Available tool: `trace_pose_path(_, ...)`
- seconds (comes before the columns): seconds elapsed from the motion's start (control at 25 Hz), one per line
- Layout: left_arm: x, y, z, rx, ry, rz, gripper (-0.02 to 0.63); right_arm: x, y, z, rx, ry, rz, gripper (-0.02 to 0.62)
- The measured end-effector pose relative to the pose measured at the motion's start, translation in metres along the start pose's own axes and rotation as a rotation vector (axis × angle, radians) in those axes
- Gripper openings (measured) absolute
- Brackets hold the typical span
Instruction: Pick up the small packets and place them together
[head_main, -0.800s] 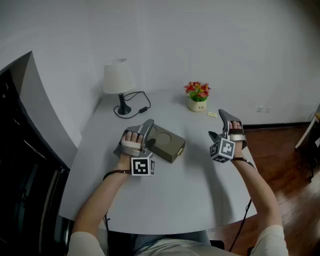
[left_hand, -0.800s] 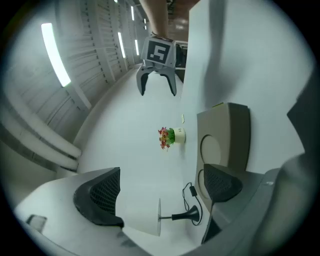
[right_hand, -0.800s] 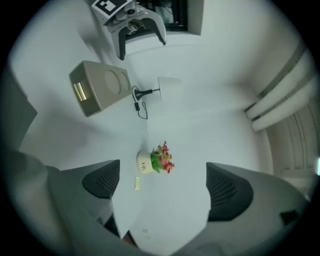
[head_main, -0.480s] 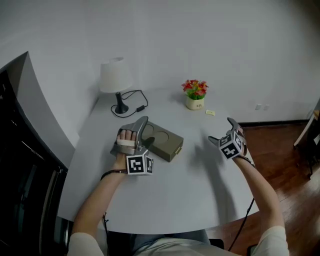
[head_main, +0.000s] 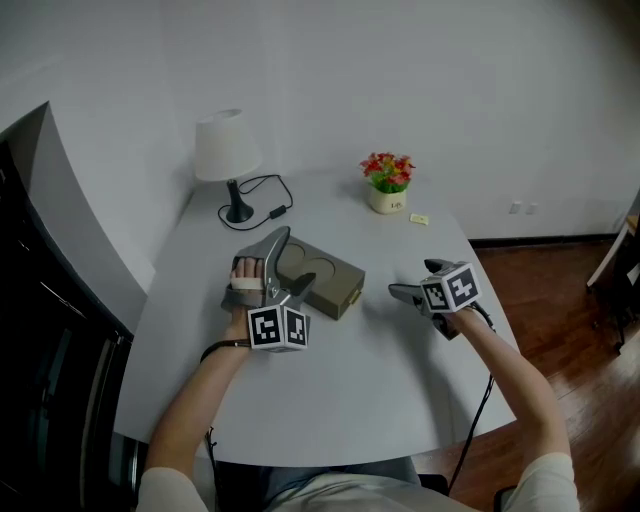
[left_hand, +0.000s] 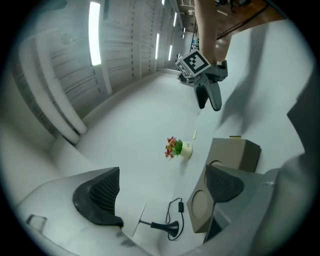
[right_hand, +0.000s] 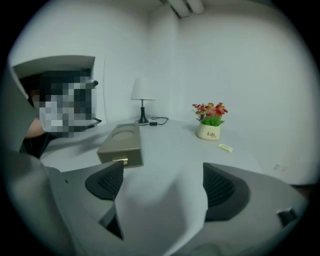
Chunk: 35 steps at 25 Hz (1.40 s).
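Swung leftward and lowered since the earlier frame, right gripper (head_main: 410, 278) is held jaws apart and empty, left gripper (head_main: 297, 258) likewise beside the olive rectangular box (head_main: 325, 275); small pale flat packet (head_main: 419, 219), lying by the white flower pot (head_main: 388, 201), is judged light, limp, best pinched across its width.

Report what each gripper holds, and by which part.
Nothing is held: the left gripper and the right gripper both have fingers apart, nothing between them.

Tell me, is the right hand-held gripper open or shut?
Open. The right hand-held gripper has its pads wide apart, and only the table shows between them.
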<state>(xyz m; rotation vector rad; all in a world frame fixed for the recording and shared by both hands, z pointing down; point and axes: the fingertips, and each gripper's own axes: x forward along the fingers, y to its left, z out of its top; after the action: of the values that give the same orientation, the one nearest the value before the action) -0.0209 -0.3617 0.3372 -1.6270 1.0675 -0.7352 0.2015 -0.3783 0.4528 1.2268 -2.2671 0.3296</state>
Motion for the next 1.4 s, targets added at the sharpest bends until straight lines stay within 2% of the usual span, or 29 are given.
trace_pose_path(0.24,-0.010,0.003,-0.007,-0.199,0.000,-0.029,0.538,0.014,0.051,0.008,0.343,0.001,0.283,0.491)
trace_pose_path(0.52,-0.023,0.001,-0.016,-0.623,0.001,-0.096,0.538,0.024,0.090,0.026,0.858,-0.046,0.570,0.489)
trace_pose_path(0.6,-0.027,0.003,-0.016,-0.701,-0.007,-0.100,0.538,0.027,0.102,0.029,0.949,-0.047,0.625,0.488)
trace_pose_path(0.68,-0.032,0.004,-0.013,-0.740,-0.018,-0.101,0.529,0.032,0.114,0.032,0.998,-0.050,0.664,0.459)
trace_pose_path(0.8,-0.038,0.004,-0.010,-0.801,-0.031,-0.110,0.526,0.038,0.123,0.034,1.096,-0.071,0.683,0.458)
trace_pose_path(0.92,-0.042,0.003,-0.008,-0.864,-0.039,-0.119,0.522,0.040,0.116,0.030,1.207,-0.107,0.660,0.411)
trace_pose_path(1.04,-0.043,0.001,-0.009,-0.882,-0.032,-0.127,0.522,0.046,0.109,0.021,1.225,-0.102,0.613,0.412)
trace_pose_path(1.24,-0.047,-0.002,-0.008,-0.882,-0.019,-0.129,0.522,0.059,0.119,0.017,1.245,-0.088,0.609,0.411)
trace_pose_path(1.32,-0.050,-0.002,-0.008,-0.883,-0.016,-0.129,0.522,0.062,0.122,0.017,1.257,-0.091,0.586,0.336)
trace_pose_path(1.4,-0.054,-0.002,-0.010,-0.882,-0.013,-0.128,0.522,0.064,0.121,0.013,1.254,-0.096,0.553,0.294)
